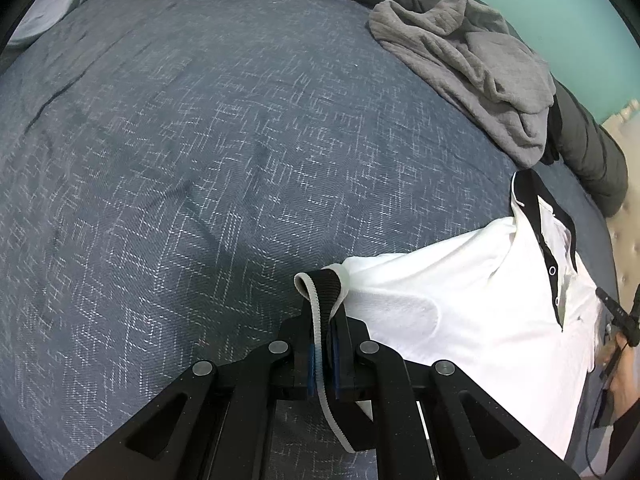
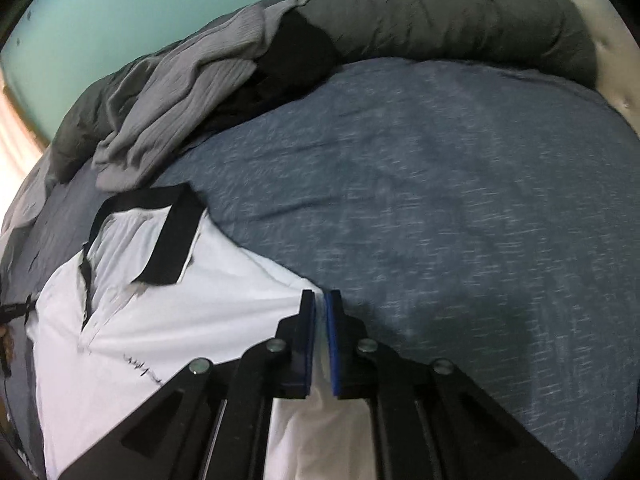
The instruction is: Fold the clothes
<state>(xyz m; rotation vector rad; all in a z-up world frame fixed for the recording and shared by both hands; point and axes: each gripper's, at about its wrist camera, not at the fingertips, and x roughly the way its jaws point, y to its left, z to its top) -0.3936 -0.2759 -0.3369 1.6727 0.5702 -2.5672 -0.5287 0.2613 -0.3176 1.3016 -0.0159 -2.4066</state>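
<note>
Both hand-held grippers, left [image 1: 325,344] and right [image 2: 319,340], clamp the white polo shirt [image 1: 472,304], collar pointing away

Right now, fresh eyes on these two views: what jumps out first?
The white polo shirt with its black collar, spread on the blue-grey bedspread. Each hand-held gripper is pinched on it: the left hand-held gripper on a black sleeve cuff, the right hand-held gripper on white fabric. A crumpled grey garment lies beyond.

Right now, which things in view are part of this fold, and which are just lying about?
In the job:
- white polo shirt
- its black sleeve cuff, pinched by the left gripper
- right gripper, jaws shut on the shirt

Lying about:
- grey garment
- dark rolled duvet
- blue bedspread
</note>
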